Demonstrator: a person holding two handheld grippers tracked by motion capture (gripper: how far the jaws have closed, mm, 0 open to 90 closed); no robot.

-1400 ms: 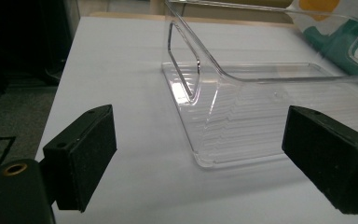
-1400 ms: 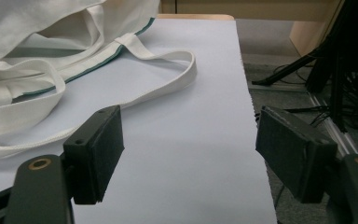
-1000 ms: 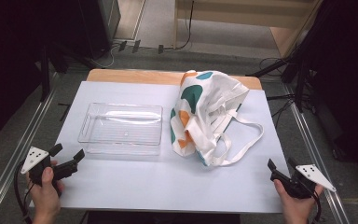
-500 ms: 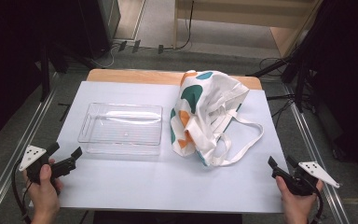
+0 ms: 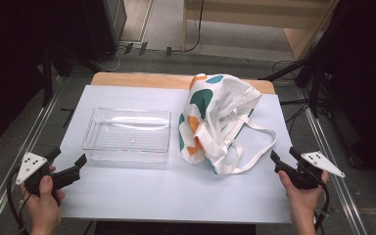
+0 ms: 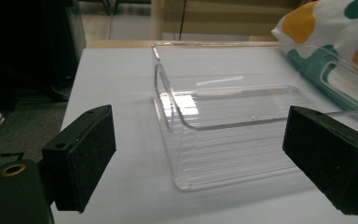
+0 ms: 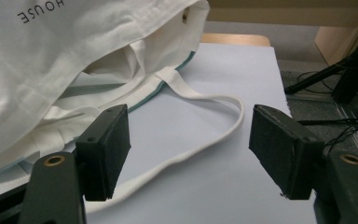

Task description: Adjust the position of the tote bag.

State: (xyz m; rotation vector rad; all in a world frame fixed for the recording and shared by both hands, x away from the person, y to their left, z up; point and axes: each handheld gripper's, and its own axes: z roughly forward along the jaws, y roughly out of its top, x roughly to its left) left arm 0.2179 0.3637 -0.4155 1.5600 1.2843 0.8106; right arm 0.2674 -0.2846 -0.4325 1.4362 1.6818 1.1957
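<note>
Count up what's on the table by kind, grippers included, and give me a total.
Clear plastic tray: 1
Printed tote bag: 1
Handheld grippers: 2, the left gripper and the right gripper, both with jaws apart and nothing between them
Total: 4

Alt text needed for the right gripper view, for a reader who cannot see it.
A white cloth tote bag lies slumped on the pale table, one white strap looping out across the surface. The right claw stands open in the foreground, nothing between its black jaws, aimed at that loop.
</note>
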